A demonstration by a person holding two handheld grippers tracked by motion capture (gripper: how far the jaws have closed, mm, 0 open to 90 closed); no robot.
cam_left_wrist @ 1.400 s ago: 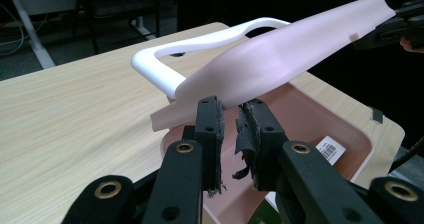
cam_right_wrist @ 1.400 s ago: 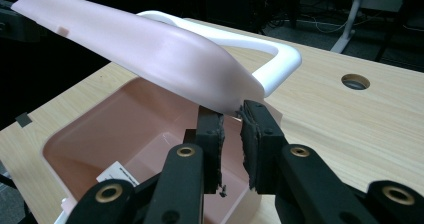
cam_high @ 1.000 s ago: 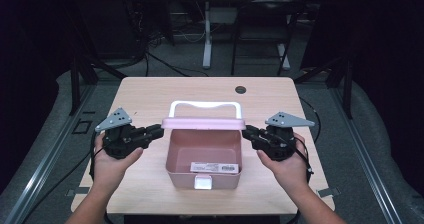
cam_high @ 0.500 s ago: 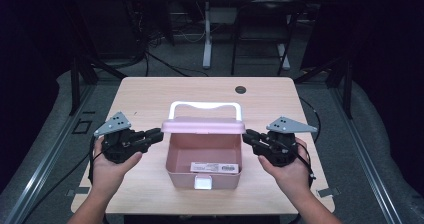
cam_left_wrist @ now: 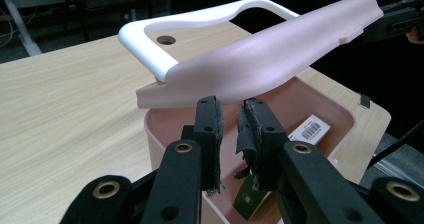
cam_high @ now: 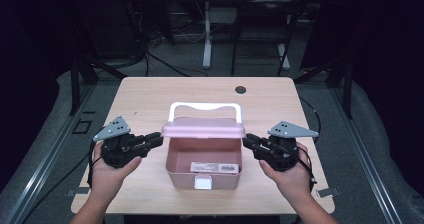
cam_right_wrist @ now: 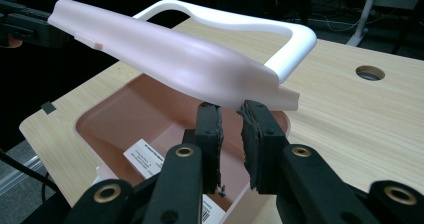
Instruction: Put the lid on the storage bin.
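A pink box [cam_high: 176, 173] stands on the wooden table [cam_high: 145, 104], its lid [cam_high: 203, 128] half raised with the white handle [cam_high: 205, 105] behind it. My left gripper [cam_high: 157, 140] points at the lid's left end and my right gripper [cam_high: 247, 141] at its right end. In the left gripper view the tips [cam_left_wrist: 230, 106] sit just under the lid's [cam_left_wrist: 260, 59] edge, jaws a narrow gap apart with nothing between them. The right gripper [cam_right_wrist: 231, 109] stands the same way under the lid [cam_right_wrist: 175, 59]. I cannot tell whether the tips touch the lid.
A barcode label [cam_high: 214, 167] lies on the box floor, and a white latch [cam_high: 202, 183] is on its front wall. A cable hole [cam_high: 240, 89] sits at the table's far side. Dark stands and cables lie on the floor beyond.
Both hands have drifted slightly toward the near edge of the table. The lid stays half raised and the jaws keep the same gap.
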